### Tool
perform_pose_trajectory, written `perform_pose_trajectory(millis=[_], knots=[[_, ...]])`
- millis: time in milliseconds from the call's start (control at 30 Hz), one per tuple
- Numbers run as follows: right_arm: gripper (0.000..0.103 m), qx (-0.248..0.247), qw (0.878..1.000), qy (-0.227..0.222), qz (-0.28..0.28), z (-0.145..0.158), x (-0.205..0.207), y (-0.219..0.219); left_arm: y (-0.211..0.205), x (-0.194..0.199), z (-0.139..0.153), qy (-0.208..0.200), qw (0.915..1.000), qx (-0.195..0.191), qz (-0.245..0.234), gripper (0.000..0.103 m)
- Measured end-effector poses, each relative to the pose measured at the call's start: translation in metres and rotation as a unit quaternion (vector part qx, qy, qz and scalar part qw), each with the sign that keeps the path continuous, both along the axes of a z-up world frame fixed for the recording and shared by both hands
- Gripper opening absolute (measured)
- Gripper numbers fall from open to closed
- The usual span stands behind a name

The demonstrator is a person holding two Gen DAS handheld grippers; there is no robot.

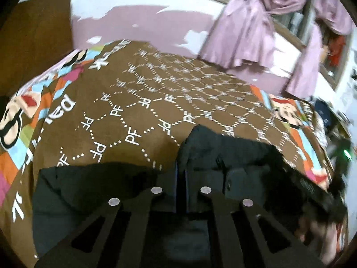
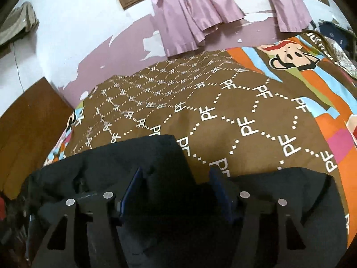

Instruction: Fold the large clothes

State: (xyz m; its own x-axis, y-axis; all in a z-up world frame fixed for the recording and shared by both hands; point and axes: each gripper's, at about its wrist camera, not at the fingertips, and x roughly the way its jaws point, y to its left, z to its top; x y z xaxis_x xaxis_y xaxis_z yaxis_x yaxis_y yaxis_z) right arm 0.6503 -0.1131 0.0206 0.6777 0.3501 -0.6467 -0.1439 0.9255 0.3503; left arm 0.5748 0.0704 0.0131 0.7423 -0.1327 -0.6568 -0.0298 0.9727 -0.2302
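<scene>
A black garment (image 1: pixel 234 156) lies on a brown patterned bedsheet (image 1: pixel 133 111) at the near edge of the bed. My left gripper (image 1: pixel 182 165) is shut, its blue pads pressed together on a raised fold of the garment that peaks just past the fingertips. In the right wrist view the same black garment (image 2: pixel 133 156) spreads across the near part of the bedsheet (image 2: pixel 245 111). My right gripper (image 2: pixel 176 170) stands partly open over it. A thick hump of cloth sits between its fingers (image 2: pixel 133 187), and a sliver of sheet shows beside the right fingertip.
Purple curtains (image 2: pixel 189 11) hang at the far side of the bed against a wall with peeling paint (image 2: pixel 111 51). A brown wooden panel (image 2: pixel 26 122) stands on the left. Cluttered things (image 1: pixel 330 116) pile up at the right end of the bed.
</scene>
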Motion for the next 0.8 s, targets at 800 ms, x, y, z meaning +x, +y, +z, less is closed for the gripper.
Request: perform_pose_trajectory(millis=[800], knots=[[0.005,-0.130,0.990,0.013,0.050,-0.053,-0.103,-0.010,0.024,-0.075,-0.066,0.059,0.9939,-0.069,-0.063,0.002]])
